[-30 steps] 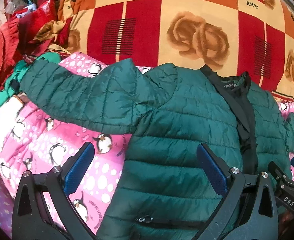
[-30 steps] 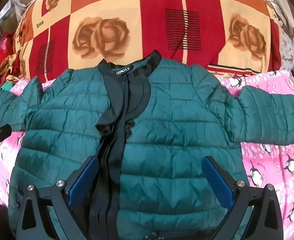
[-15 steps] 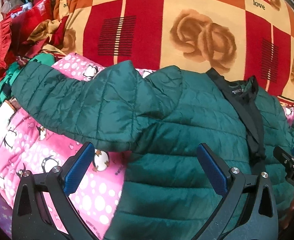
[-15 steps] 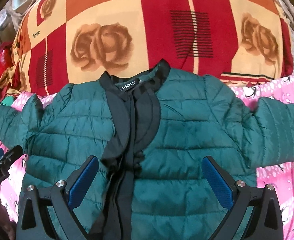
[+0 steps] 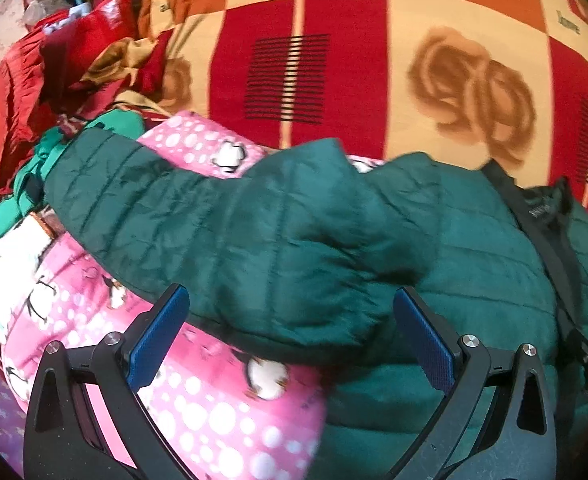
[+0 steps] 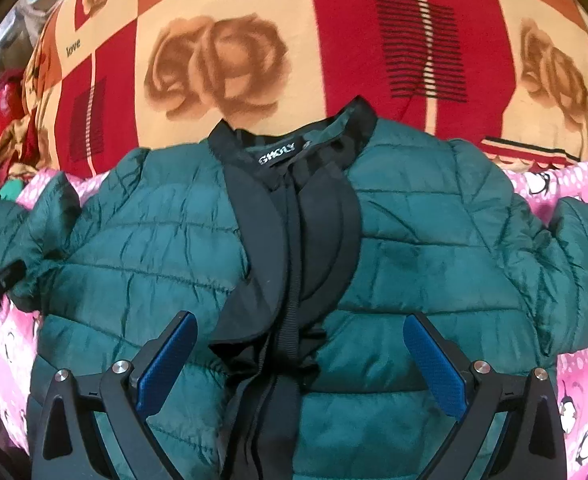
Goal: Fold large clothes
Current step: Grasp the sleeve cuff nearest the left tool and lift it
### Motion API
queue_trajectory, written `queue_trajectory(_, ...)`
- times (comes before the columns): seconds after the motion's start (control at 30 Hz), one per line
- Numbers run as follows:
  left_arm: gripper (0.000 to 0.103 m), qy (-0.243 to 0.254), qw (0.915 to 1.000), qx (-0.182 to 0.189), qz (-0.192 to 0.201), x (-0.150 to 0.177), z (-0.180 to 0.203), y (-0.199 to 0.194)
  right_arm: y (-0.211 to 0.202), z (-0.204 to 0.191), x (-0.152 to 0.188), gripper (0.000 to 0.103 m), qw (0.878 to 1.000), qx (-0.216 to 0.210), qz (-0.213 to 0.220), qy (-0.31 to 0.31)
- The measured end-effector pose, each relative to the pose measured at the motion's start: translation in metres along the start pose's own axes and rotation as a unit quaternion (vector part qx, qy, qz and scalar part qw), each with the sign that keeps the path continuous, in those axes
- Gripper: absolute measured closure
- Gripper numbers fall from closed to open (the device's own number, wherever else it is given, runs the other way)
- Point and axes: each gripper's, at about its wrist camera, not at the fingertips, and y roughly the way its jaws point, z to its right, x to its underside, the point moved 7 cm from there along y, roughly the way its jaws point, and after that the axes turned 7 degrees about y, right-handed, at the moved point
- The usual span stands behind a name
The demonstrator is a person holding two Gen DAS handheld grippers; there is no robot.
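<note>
— Both claws gape, holding nothing: left gripper (image 5: 289, 344) has closed in on the dark green quilted puffer jacket's (image 6: 434, 248) sleeve (image 5: 213, 232); right gripper (image 6: 300, 364) hangs over its black placket.

— And the jacket?

— Spread front-up on the pink penguin-print blanket (image 5: 213, 408). Sleeve fold looks next. No containers visible.
</note>
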Motion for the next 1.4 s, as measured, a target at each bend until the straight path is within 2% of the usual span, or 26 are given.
queue_trajectory(0.13, 0.001, -0.02, 0.9998, -0.004, -0.004, -0.002, -0.021, 0.01, 0.007, -0.006, 0.002, 0.0, 1.0, -0.002, -0.001, -0.008)
queue_trajectory(0.43, 0.001, -0.066, 0.9967, -0.045, -0.012, -0.006, -0.078, 0.032, 0.014, -0.018, 0.009, 0.0, 1.0, -0.015, -0.012, -0.013)
queue_trajectory(0.63, 0.001, -0.116, 0.9891, -0.09, -0.014, -0.011, -0.135, 0.045, 0.012, -0.023, 0.017, 0.0, 0.999, -0.023, -0.019, -0.021)
queue_trajectory(0.8, 0.001, -0.162, 0.9791, -0.122, -0.016, -0.015, -0.185, 0.054, 0.011, -0.026, 0.022, 0.0, 0.999, -0.025, -0.024, -0.03)
queue_trajectory(0.9, 0.001, -0.187, 0.9738, -0.129, -0.012, -0.018, -0.212, 0.06, 0.01, -0.027, 0.025, 0.0, 0.999, -0.026, -0.027, -0.032)
queue_trajectory(1.07, 0.001, -0.208, 0.9696, -0.128, 0.008, -0.027, -0.238, 0.074, 0.011, -0.029, 0.028, 0.0, 0.998, -0.027, -0.032, -0.039)
queue_trajectory(1.1, 0.003, -0.213, 0.9689, -0.126, 0.012, -0.028, -0.241, 0.076, 0.011, -0.029, 0.029, 0.0, 0.998, -0.027, -0.033, -0.04)
queue_trajectory(1.17, 0.015, -0.229, 0.9666, -0.114, 0.019, -0.028, -0.247, 0.083, 0.011, -0.029, 0.031, 0.0, 0.998, -0.029, -0.036, -0.04)
queue_trajectory(1.2, 0.027, -0.238, 0.9658, -0.1, 0.018, -0.027, -0.249, 0.089, 0.011, -0.029, 0.032, 0.0, 0.998, -0.029, -0.037, -0.04)
queue_trajectory(1.27, 0.039, -0.255, 0.9641, -0.073, 0.011, -0.024, -0.253, 0.1, 0.01, -0.029, 0.034, 0.0, 0.998, -0.029, -0.038, -0.042)
queue_trajectory(1.37, 0.057, -0.264, 0.9627, -0.051, 0.025, -0.025, -0.255, 0.101, 0.01, -0.029, 0.035, 0.0, 0.998, -0.027, -0.04, -0.044)
queue_trajectory(1.4, 0.069, -0.262, 0.9636, -0.046, 0.029, -0.026, -0.254, 0.099, 0.01, -0.029, 0.035, 0.0, 0.998, -0.028, -0.041, -0.045)
